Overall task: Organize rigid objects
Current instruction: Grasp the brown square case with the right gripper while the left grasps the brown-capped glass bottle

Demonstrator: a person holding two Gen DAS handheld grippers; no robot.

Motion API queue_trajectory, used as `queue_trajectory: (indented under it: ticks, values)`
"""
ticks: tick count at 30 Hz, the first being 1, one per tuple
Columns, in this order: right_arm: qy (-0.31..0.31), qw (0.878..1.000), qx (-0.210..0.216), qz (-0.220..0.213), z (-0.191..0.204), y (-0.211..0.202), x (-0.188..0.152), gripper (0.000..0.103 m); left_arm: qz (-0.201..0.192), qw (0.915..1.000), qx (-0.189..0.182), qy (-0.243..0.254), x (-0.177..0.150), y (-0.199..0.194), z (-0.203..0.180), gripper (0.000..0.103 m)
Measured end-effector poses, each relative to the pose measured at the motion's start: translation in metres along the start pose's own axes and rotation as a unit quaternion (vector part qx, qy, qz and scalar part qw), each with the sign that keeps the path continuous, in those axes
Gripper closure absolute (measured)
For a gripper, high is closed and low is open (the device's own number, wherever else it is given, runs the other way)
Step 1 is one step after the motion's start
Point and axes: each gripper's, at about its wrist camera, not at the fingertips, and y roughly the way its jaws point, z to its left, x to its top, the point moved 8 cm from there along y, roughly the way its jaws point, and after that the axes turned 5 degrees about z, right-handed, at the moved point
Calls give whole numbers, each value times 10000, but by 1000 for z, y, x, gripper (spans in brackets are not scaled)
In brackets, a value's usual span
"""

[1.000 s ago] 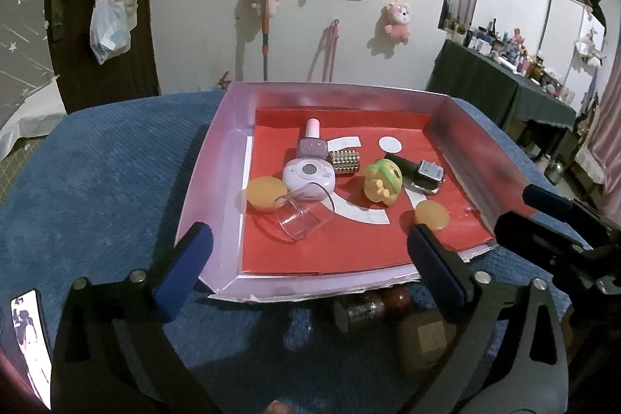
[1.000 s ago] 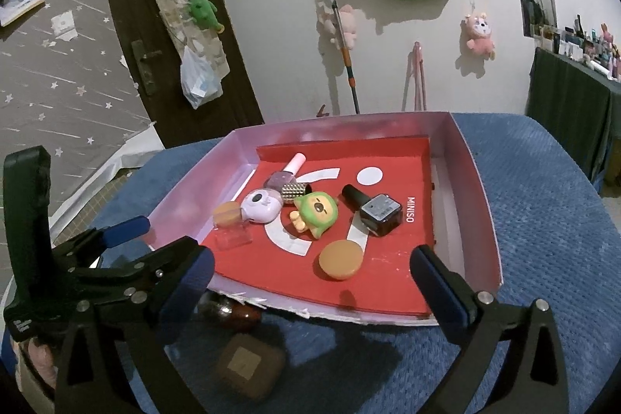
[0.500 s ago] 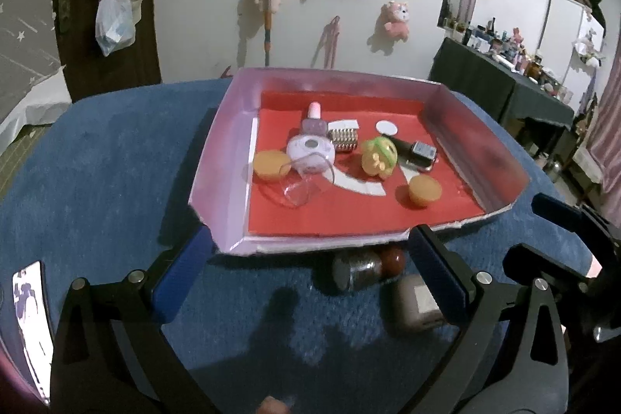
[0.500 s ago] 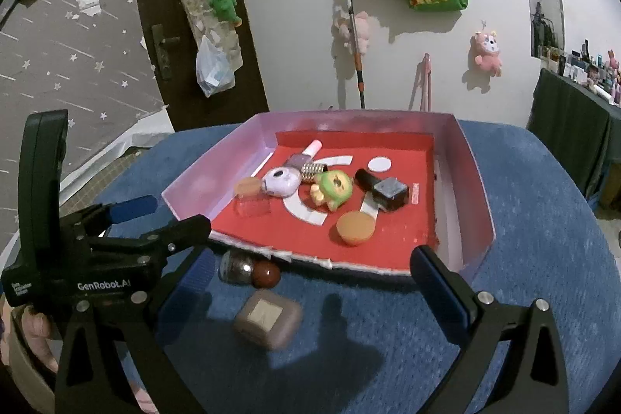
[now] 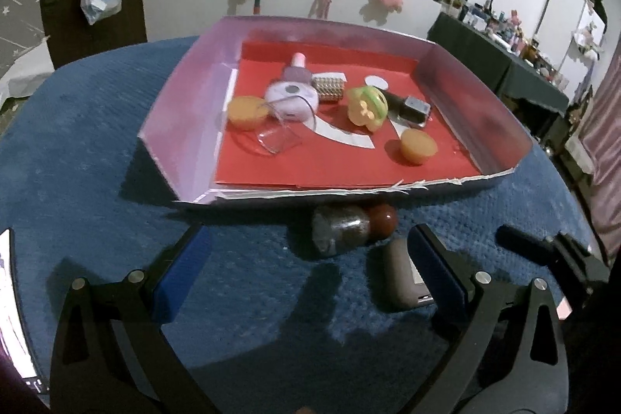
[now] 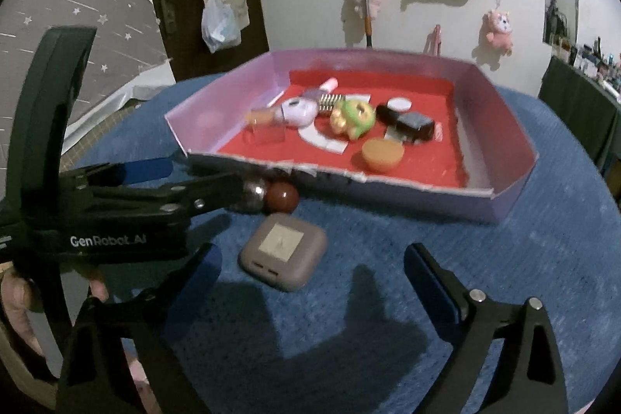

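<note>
While most of the small things already lie in the shallow pink cardboard tray with the red floor (image 5: 186,111), two remain outside it on the blue textured tabletop (image 5: 97,150): a rounded-square taupe plastic case (image 6: 282,250) and, just beyond it against the tray's torn front edge, a small glass jar with a brown round cap (image 5: 351,228) lying on its side.

Both tools hang above this pair with nothing between their pads. The left hand-held gripper (image 5: 306,268) stands wide, its right blue pad just beside the taupe case and the jar ahead between its fingers. The right hand-held gripper (image 6: 312,270) is also wide, though its jaws have just been closing a little; the case sits ahead of its gap, toward the left pad.

The step in hand looks like picking up the case, probably with the right tool. To do it well, centre the gap over the case, square the pads to two flat opposite sides rather than the rounded corners, and come low enough to grip below its top edge. Keep the left tool clear, since the two crowd each other here, and avoid nudging the jar, which would likely roll.
</note>
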Motion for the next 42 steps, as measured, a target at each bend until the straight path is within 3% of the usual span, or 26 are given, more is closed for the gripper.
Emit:
queue_trajectory:
  ticks: [8, 15, 26, 30, 36, 39, 42]
  values:
    - [104, 9998, -42, 147, 2, 15, -8, 11, 258, 9996, -56, -60, 4, 20, -10, 1]
    - [159, 9996, -72, 231, 1, 23, -9, 15, 493, 9986, 127, -134, 4, 40, -10, 1]
    - [99, 9996, -163, 202, 3, 27, -6, 16, 474, 9980, 287, -316, -7, 29, 20, 1]
    - [58, 9996, -220, 172, 7, 30, -3, 23, 443, 9980, 315, -325, -9, 27, 22, 2]
    - [-55, 9995, -283, 120, 16, 34, 0, 42, 409, 9986, 310, -148, -4, 30, 11, 24]
    - [-104, 9995, -267, 122, 18, 33, -1, 42, 386, 9991, 136, -80, -4, 28, 5, 42]
    - [-54, 9996, -256, 140, 13, 29, -3, 42, 364, 9993, 12, -122, -3, 25, 6, 46]
